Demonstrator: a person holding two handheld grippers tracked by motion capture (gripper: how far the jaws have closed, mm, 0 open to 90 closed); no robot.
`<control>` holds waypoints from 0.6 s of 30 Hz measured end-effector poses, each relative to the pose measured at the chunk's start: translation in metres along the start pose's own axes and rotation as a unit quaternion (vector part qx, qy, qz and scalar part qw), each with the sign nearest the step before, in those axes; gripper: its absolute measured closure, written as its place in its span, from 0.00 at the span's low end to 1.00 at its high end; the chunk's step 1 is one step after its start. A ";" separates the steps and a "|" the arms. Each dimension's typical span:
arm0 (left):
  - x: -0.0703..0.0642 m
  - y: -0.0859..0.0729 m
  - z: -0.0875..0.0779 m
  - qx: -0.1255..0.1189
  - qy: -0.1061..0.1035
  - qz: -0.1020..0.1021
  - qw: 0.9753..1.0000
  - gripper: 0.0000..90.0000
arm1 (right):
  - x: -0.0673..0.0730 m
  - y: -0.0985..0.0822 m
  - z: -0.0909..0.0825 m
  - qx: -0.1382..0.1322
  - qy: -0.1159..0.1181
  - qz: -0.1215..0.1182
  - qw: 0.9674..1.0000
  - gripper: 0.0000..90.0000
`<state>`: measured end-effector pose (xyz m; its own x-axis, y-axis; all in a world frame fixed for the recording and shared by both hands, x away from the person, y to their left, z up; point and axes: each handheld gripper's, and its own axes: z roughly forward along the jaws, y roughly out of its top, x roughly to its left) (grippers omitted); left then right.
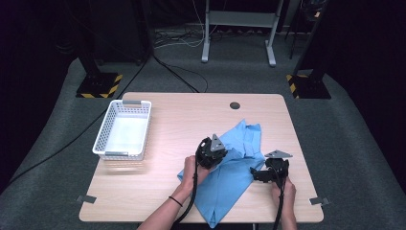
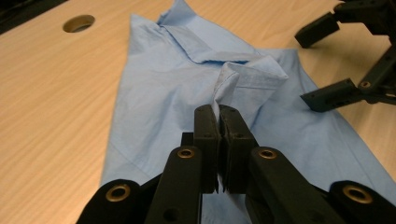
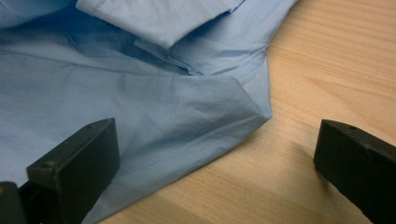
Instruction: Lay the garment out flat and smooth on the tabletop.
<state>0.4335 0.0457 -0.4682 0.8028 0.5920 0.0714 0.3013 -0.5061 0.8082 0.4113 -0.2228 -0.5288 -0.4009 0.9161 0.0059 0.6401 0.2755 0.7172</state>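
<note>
Left claw (image 2: 218, 122): pinching a raised cuff fold of the blue shirt (image 2: 163, 98).
Right claw (image 3: 215, 154): spread wide, over the shirt's edge.
Shirt: flat on desk (image 1: 163, 191).

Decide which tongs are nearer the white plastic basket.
Left. The left tongs pinch the light blue cotton shirt mid-table, closer to the white plastic basket; the right tongs hover farther away.

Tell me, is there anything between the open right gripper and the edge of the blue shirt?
Nothing visible. The right gripper is open, with the shirt edge and bare table between its jaws. The left gripper is shut on a cuff further in.
</note>
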 end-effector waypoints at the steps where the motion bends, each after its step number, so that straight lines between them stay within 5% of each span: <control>1: 0.003 0.000 -0.001 -0.002 0.003 -0.001 1.000 0.96 | 0.000 0.000 0.000 0.000 0.000 0.000 1.000 0.00; 18: 0.054 -0.003 -0.018 -0.023 0.067 -0.058 0.996 0.96 | 0.000 0.000 0.000 0.000 0.000 0.000 1.000 0.00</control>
<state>0.4668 0.0910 -0.4560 0.6880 0.7239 0.0508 0.3614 -0.4025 0.8410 0.4113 -0.2228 -0.5288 -0.4010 0.9161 0.0061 0.6400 0.2754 0.7174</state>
